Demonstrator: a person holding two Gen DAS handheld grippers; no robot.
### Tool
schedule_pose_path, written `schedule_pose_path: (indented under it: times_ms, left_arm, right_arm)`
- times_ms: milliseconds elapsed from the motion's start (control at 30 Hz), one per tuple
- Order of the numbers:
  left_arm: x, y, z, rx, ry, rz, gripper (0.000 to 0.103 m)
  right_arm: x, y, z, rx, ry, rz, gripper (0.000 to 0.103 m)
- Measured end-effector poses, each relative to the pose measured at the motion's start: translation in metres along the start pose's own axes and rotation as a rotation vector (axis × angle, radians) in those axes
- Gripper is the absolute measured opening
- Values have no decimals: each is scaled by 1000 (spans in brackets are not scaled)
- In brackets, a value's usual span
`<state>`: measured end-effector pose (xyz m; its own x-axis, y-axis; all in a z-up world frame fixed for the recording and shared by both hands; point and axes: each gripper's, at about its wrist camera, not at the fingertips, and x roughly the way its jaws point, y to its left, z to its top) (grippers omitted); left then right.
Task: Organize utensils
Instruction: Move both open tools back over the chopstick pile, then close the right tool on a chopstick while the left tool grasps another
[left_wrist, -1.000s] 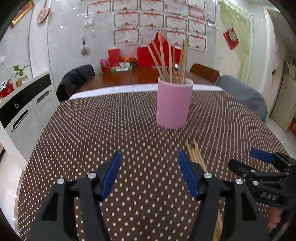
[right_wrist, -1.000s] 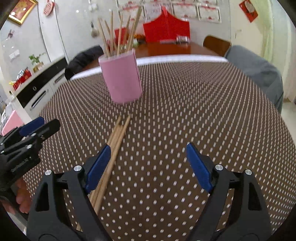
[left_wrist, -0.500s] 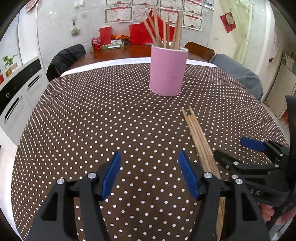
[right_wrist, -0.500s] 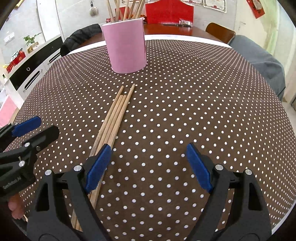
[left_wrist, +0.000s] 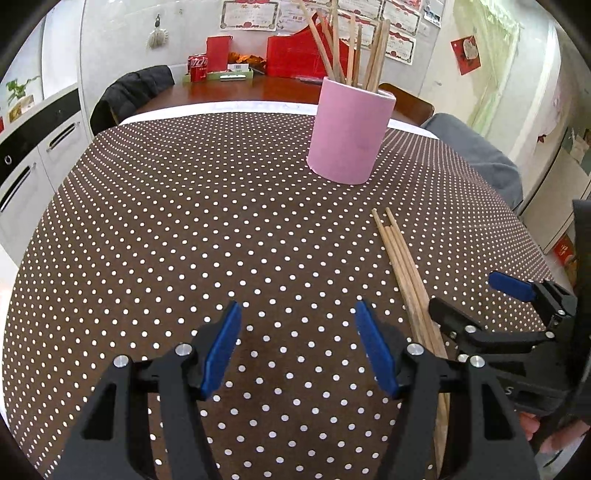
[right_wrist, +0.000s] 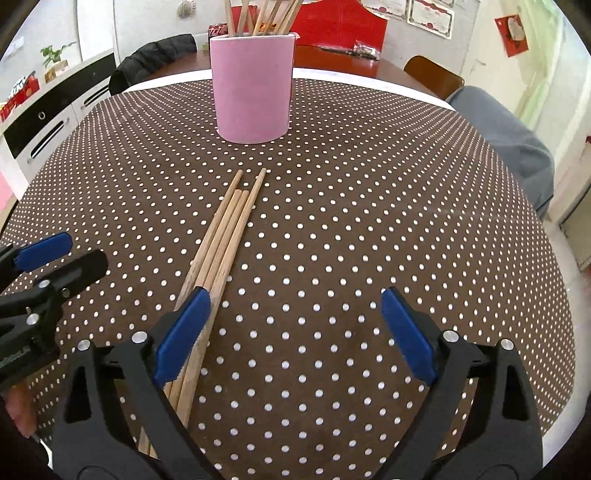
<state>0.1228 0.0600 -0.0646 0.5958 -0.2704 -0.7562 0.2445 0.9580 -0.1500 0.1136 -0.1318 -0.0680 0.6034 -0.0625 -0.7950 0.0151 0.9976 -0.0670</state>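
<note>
Left wrist view: my left claw (left_wrist: 295, 343) apart, nothing between pads, over bare dotted desk (left_wrist: 147, 221). Chopsticks (left_wrist: 402, 266) lie flat off to its right, long axis running away toward pink cup (left_wrist: 347, 136).

Right wrist view: my right claw (right_wrist: 291, 336) opening, pads empty. Chopsticks (right_wrist: 225, 229) pass under its left pad, outside gap. Right claw nearer; needs shift left to straddle bundle.
</note>
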Motion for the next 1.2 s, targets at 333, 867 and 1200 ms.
schedule_pose_path:
  times_ms: [333, 867, 1200]
  left_arm:
    - [6, -1, 4, -28, 30, -8, 64]
    - [16, -44, 3, 23, 155, -60, 64]
    - [31, -74, 9, 88, 196, 60, 64]
  right_arm:
    - [13, 2, 8, 40, 70, -22, 93]
    - [-5, -50, -11, 51, 17, 150, 6]
    - [-5, -66, -19, 117, 19, 241, 6]
